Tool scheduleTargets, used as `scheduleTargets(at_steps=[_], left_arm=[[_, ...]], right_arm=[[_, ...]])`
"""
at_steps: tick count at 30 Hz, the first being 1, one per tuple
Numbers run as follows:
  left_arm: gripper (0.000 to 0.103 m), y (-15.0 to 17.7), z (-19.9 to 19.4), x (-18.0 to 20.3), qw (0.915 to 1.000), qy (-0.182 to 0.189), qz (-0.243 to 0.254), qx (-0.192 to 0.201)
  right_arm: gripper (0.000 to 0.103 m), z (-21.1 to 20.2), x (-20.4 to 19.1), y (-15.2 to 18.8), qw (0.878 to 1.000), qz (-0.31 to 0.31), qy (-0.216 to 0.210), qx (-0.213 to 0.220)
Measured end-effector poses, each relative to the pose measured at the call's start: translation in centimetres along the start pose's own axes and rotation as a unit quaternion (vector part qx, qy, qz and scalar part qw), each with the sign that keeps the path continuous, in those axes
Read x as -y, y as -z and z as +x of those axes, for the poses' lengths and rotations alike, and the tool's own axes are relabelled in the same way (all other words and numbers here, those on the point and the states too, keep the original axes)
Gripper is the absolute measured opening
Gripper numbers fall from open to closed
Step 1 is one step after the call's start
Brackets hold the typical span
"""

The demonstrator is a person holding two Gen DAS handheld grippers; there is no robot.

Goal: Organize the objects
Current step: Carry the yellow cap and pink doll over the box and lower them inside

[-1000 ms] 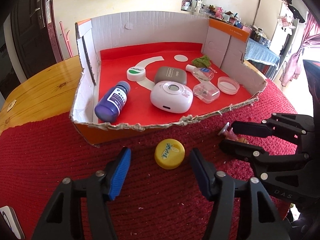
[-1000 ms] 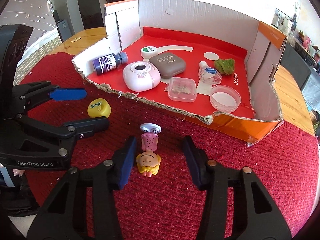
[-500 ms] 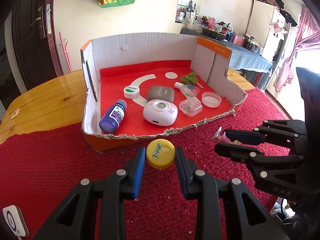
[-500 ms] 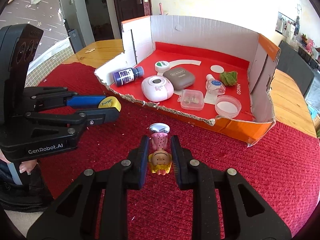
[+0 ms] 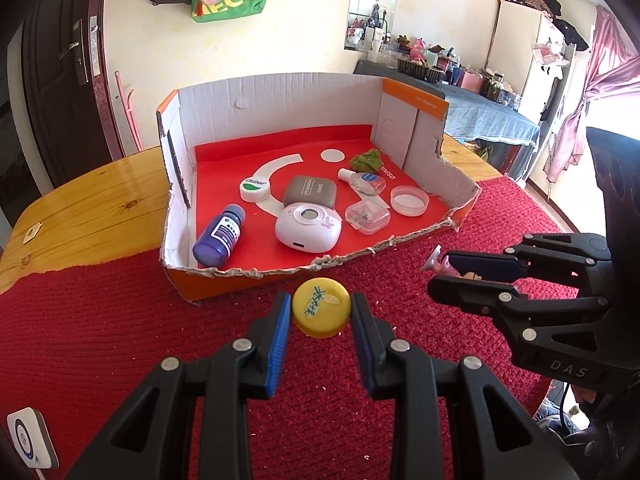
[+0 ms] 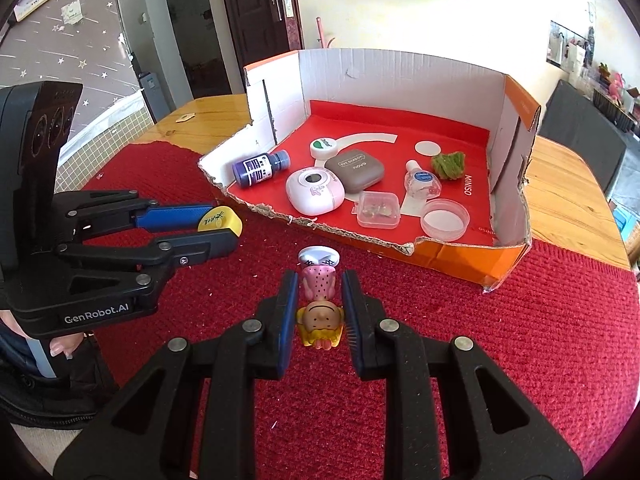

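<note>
My left gripper [image 5: 320,312] is shut on a yellow round cap [image 5: 321,313] and holds it above the red knitted mat, in front of the open cardboard box [image 5: 280,92]. It also shows in the right wrist view [image 6: 224,228] with the cap [image 6: 218,219]. My right gripper [image 6: 319,300] is shut on a small doll figure [image 6: 319,304] with a pink dress and yellow hair, lifted off the mat. It shows in the left wrist view [image 5: 444,274] at the right, with the doll [image 5: 438,266] partly hidden.
The box's red floor [image 5: 360,144] holds a purple bottle [image 5: 220,236], a white round device [image 5: 307,226], a grey case [image 5: 310,191], a white jar [image 5: 254,188], clear containers [image 5: 367,217] and a green scrap [image 5: 366,160]. The wooden table [image 5: 92,204] extends left; a white device [image 5: 28,442] lies near left.
Both grippers closed from open a second ago, the left on the yellow cap, the right on the doll, and both have lifted and drawn back from the box.
</note>
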State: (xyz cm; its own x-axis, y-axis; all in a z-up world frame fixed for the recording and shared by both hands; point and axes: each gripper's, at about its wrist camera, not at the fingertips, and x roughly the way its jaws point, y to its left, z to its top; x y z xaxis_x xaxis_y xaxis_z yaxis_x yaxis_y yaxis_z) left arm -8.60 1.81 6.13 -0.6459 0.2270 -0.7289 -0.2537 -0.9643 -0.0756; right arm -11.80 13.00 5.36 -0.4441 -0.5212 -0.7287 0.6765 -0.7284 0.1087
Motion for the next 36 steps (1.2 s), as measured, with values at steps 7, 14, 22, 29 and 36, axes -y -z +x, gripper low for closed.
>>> scheduleTargets(at_steps=[7, 14, 22, 29, 36], left_arm=[[0.031, 0.1, -0.1, 0.2, 1.0, 0.001, 0.0, 0.0], [0.031, -1.2, -0.5, 0.1, 0.9998, 0.02, -0.005, 0.003], [0.031, -7.9, 1.5, -0.8, 0.9992, 0.038, 0.005, -0.005], [0.031, -12.6, 7.5, -2.4, 0.9976, 0.034, -0.005, -0.061], [0.031, -14.7, 11.5, -4.0, 0.9956, 0.025, -0.021, -0.088]], right_arm=[[0.021, 0.0, 0.1, 0.2, 1.0, 0.002, -0.001, -0.002], [0.021, -0.9, 0.1, -0.5, 1.0, 0.006, -0.024, 0.007], [0.021, -0.6, 3.6, -7.4, 0.997, 0.054, -0.053, 0.013], [0.021, 4.5, 6.6, -14.2, 0.996, 0.085, -0.018, -0.032], [0.021, 10.3, 8.7, -16.3, 0.99, 0.101, 0.012, -0.095]])
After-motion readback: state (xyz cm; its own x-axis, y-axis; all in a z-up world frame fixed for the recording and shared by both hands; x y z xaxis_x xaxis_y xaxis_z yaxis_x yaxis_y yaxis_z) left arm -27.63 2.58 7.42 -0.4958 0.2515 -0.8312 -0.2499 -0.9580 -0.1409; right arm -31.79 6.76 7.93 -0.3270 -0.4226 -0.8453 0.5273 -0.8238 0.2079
